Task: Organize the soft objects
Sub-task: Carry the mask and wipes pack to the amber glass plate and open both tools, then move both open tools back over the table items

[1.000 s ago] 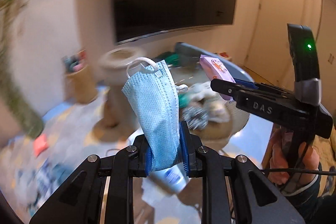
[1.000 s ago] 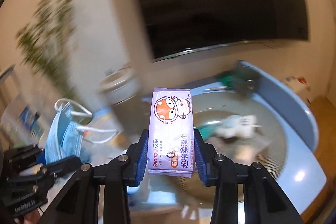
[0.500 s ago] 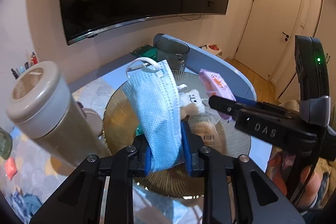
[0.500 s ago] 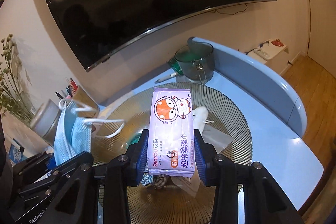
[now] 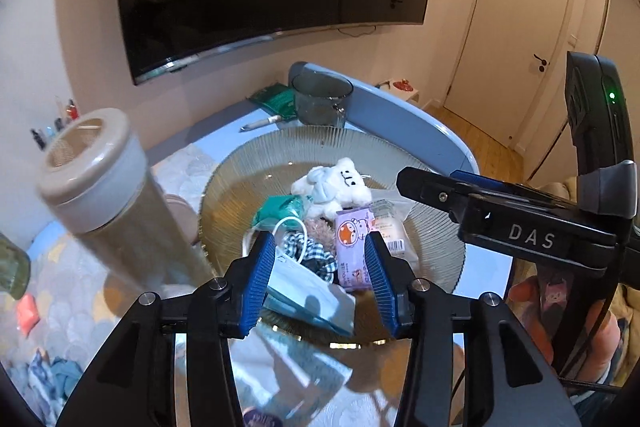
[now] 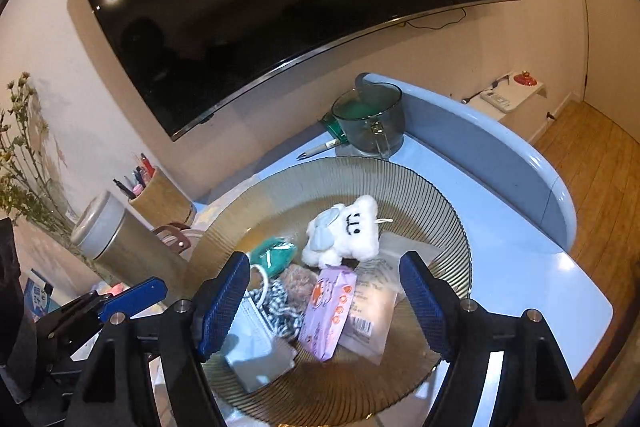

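Ribbed amber glass, the bowl point(image 6: 436, 227) carries everything: from its left side the blue face mask point(image 6: 256, 343) lies by the near rim, then the checked scrunchie point(image 6: 280, 307), the purple tissue pack point(image 6: 328, 311) leaning on a clear packet point(image 6: 372, 315), with the white plush point(image 6: 348, 231) behind toward the far rim. Your left gripper point(image 5: 318, 279) hangs over the mask with its fingers spread and holding nothing, and your right gripper point(image 6: 324, 307) is likewise wide apart above the tissue pack

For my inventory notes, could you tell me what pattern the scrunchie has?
Black-and-white check; the scrunchie shows best in the right wrist view.
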Available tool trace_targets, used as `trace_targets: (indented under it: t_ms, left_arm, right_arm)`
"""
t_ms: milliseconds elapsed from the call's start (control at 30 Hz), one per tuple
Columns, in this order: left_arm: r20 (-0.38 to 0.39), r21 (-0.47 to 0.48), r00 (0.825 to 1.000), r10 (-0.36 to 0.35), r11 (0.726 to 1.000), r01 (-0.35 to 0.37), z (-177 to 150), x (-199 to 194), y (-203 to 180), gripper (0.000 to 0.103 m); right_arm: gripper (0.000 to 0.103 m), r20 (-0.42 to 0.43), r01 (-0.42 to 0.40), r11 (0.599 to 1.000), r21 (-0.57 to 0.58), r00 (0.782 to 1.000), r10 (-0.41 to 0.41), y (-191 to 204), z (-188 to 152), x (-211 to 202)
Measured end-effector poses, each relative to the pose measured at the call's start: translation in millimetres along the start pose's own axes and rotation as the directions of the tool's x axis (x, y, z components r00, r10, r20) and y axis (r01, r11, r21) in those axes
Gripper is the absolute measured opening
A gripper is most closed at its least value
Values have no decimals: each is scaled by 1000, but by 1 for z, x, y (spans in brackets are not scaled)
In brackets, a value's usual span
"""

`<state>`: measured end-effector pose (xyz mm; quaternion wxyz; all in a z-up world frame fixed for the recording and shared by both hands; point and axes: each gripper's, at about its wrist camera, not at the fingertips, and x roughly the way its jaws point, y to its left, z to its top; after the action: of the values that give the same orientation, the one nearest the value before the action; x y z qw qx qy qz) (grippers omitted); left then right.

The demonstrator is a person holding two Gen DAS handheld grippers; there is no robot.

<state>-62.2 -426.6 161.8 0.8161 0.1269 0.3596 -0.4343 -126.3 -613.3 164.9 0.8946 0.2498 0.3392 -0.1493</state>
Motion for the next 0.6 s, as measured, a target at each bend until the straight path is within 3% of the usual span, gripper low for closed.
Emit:
trace_targets:
  t_ms: [300, 600]
  left_arm:
    - [84, 21, 994, 62, 998, -64, -14, -55, -4, 44]
    - [173, -11, 973, 153, 988, -153, -40, -126, 12, 44]
  right_arm:
    - [76, 23, -33, 996, -81, 999, 35, 41, -13, -29]
    - [76, 47, -93, 977, -192, 993, 104, 102, -35, -61]
